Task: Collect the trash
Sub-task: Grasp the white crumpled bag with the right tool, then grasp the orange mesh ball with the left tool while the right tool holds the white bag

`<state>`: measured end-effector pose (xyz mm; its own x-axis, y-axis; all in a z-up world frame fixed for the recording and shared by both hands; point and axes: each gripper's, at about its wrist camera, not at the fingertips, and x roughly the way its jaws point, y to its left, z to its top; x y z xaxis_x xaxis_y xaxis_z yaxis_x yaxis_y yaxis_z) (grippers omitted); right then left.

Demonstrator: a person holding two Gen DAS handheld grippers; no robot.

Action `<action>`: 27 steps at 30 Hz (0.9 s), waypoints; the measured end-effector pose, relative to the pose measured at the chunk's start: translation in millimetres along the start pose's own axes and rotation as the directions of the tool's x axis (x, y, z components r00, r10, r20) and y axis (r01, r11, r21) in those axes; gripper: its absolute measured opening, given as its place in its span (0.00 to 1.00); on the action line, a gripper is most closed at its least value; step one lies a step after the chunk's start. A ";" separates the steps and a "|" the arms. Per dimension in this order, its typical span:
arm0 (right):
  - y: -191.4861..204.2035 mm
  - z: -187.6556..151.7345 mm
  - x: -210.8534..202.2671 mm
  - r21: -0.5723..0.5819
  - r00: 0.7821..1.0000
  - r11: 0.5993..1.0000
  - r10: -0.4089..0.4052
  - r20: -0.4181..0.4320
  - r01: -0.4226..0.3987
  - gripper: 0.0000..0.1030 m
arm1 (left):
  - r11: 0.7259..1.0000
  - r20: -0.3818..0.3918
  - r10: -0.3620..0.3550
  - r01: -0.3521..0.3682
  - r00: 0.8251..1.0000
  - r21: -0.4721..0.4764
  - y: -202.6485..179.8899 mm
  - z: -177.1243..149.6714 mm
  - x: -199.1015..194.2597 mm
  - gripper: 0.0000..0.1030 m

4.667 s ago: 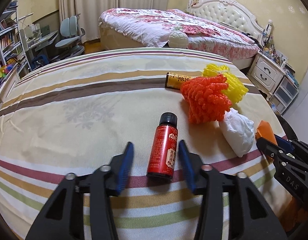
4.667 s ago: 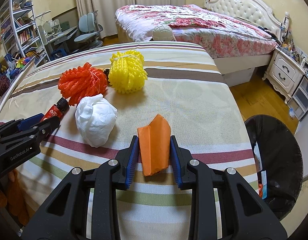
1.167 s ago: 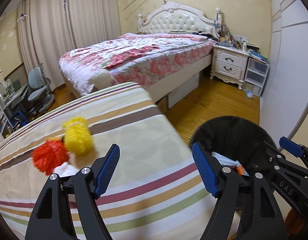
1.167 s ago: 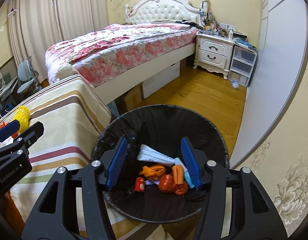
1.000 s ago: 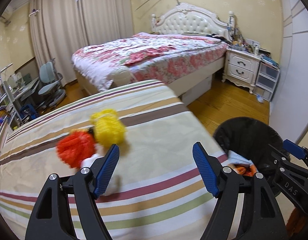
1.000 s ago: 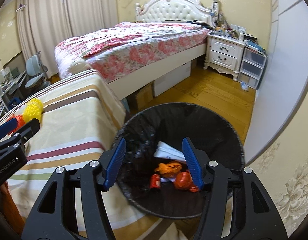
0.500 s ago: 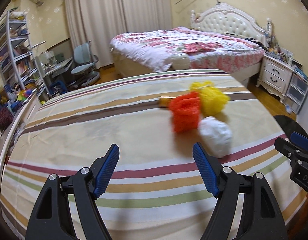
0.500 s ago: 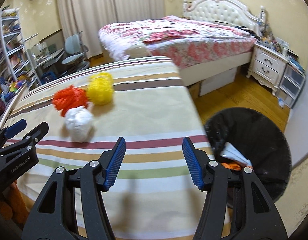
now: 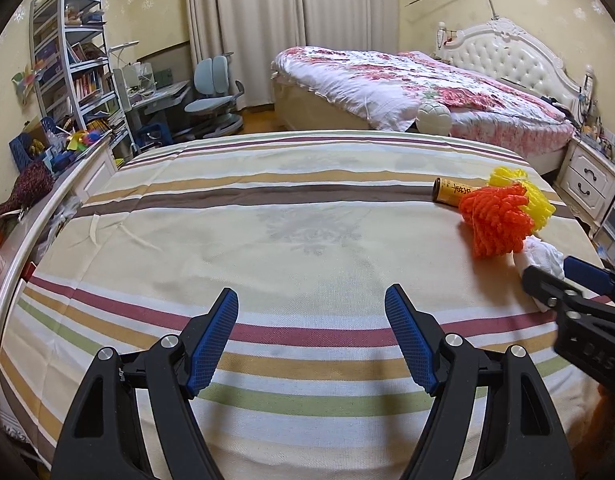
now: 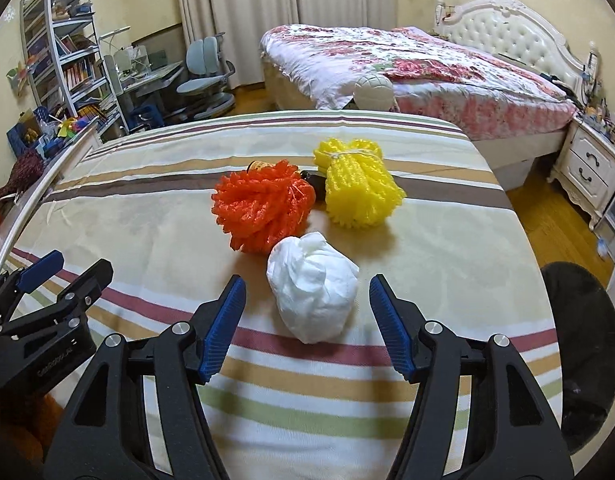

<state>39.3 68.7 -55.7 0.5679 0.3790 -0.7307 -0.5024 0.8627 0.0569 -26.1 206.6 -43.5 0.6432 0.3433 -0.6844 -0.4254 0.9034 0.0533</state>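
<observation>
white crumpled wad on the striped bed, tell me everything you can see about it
The white wad looks like thin paper or tissue squeezed into a rough ball, creased and folded all over, wider at the top and narrowing toward the camera. It lies on the striped bedcover, just in front of the orange foam net; whether the two touch is unclear. It sits between the open fingers of the right gripper, which do not touch it. In the left wrist view it is partly hidden behind that gripper.
</observation>
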 end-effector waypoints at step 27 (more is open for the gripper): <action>-110.5 -7.9 -3.3 0.155 0.983 0.971 -0.183 -0.009 0.182 0.36 | 0.976 0.001 -0.160 0.158 0.987 0.154 -92.7 23.1 18.4 0.73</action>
<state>87.8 -30.4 -65.0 0.6440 0.2116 -0.7351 -0.2835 0.9586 0.0276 39.9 135.1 -44.1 0.7035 0.1950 -0.6834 -0.2160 0.9748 0.0558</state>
